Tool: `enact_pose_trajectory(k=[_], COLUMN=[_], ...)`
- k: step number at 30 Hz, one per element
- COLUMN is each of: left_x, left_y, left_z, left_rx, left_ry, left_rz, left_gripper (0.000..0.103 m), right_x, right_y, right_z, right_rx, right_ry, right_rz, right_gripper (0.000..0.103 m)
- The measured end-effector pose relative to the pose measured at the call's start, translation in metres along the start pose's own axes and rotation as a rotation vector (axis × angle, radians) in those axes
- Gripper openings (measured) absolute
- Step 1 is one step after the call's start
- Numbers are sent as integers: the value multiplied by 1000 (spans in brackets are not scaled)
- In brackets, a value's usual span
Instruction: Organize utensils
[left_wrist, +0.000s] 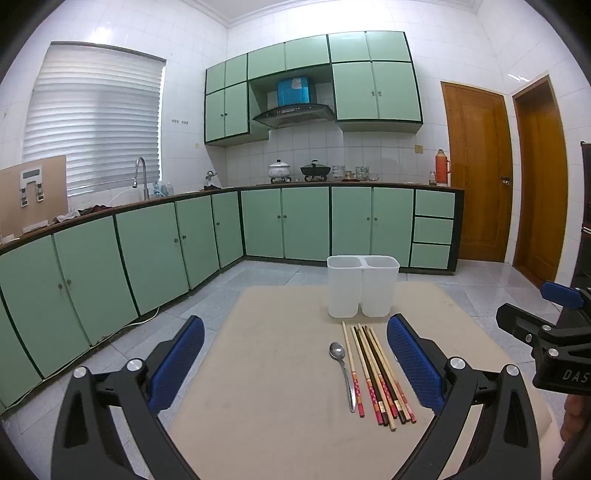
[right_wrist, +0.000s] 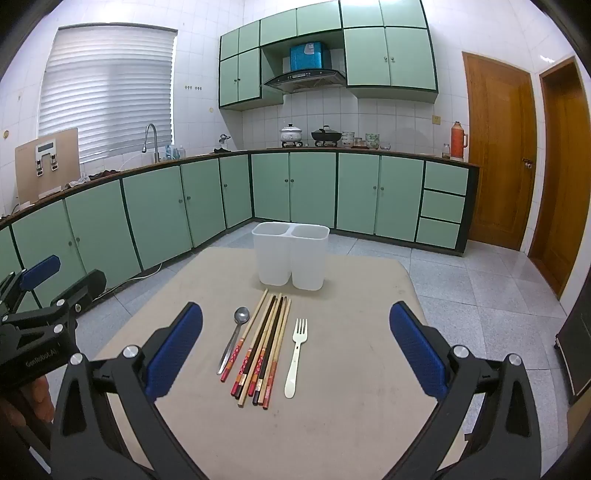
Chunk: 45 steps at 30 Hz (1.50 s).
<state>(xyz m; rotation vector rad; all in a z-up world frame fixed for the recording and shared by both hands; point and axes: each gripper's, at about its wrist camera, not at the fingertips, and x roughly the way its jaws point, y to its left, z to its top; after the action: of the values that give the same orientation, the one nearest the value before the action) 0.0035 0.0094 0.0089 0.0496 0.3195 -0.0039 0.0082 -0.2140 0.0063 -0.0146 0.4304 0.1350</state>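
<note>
**Nothing sorted yet: every utensil lies on the table**

Here is the metal spoon, flat on the beige table, bowl end pointing away toward the holder. Just beside it on its right lies a loose bundle of chopsticks, patterned ends toward the camera, and to the right of those a white fork, a little apart from the bundle. Beyond their tips stands the white two-compartment holder, and both compartments look empty from here, though their bottoms are hidden. So, by my reading, the job is at its very start: spoon, chopsticks and fork all have to go in.

The right gripper hangs above the table, spread wide, holding nothing. The left gripper is likewise spread wide and empty.

The right view takes in the whole row, fork included. In the left view the spoon, chopsticks and holder show, but the fork does not; one blue pad covers that spot.
</note>
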Motion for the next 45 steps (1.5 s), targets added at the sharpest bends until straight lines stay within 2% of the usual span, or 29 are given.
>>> enact_pose_trajectory(k=[30,37,45], left_x=[1,10,49], left_y=[0,-3,3], left_z=[-4,-5,-14], left_rx=[3,7,14], left_ry=[6,31,126], left_rz=[2,4,28], left_gripper=[97,97,97], right_x=[1,7,32], right_y=[-1,0,-5], right_z=[-1,0,-4], right_rx=[0,3,13], right_ry=[14,37,115], right_rz=[-2,-1,-9], right_gripper=[98,98,98])
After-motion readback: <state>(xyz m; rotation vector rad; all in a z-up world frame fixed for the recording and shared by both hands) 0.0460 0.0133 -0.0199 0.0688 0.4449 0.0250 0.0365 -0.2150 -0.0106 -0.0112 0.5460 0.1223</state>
